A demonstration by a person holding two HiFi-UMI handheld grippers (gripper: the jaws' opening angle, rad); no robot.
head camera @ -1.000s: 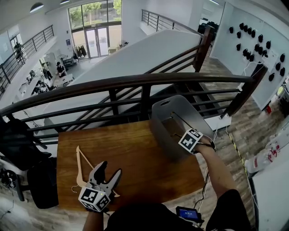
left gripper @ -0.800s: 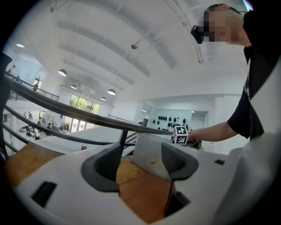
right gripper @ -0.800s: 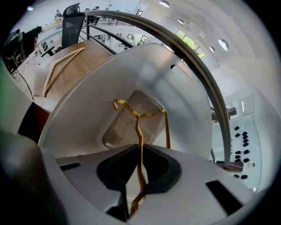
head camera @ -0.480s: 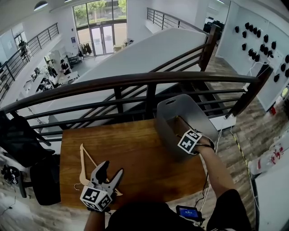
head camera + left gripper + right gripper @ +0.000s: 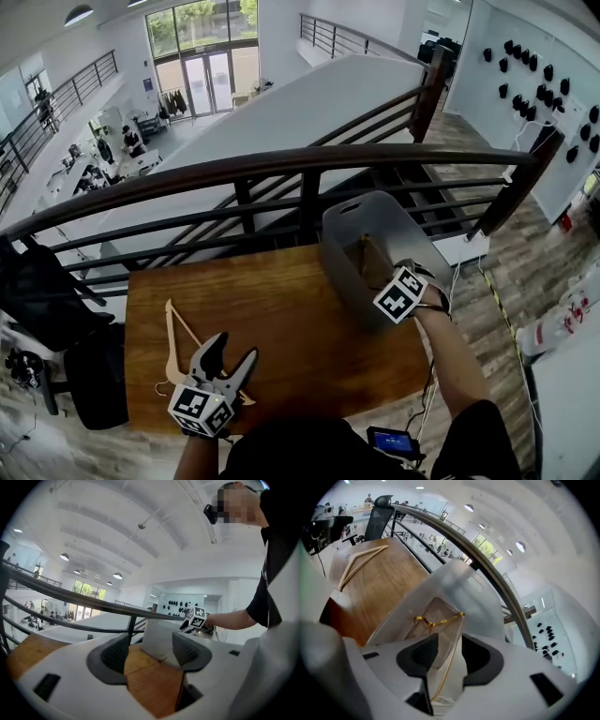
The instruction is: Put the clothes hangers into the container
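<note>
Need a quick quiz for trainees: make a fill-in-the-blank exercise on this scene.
1. One hanger lies on the table beside the ___ tool.
2. The other hanger is ___ the bin.
3. The left tool's jaws stand ___, with nothing between them.
4. In the head view, the bin stands at the table's ___ end.
Missing words: left; inside; open; right.

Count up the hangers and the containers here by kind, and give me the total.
Hangers: 2
Container: 1
Total: 3
</note>
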